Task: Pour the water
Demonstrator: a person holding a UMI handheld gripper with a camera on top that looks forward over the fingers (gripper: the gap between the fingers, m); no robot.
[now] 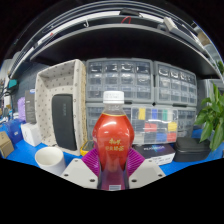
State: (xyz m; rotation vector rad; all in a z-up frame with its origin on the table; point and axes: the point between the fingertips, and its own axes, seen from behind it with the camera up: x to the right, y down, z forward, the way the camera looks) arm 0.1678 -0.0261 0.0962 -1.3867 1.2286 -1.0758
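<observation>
A red drink bottle (113,138) with a white cap and a label with yellow characters stands upright between my fingers. My gripper (112,170) is shut on the bottle, with both magenta pads (91,162) pressed against its lower sides. The bottle fills the space right ahead of the fingers. Off to the left and a little lower stands a white cup (49,158), apart from the bottle. The bottle's base is hidden behind the fingers.
A beige padded box-like case (60,100) with a dark front stands behind the cup. Clear plastic drawer units (135,85) line the back. A green plant (213,115) is at the right, a dark tray (190,150) below it, and blue items at the left.
</observation>
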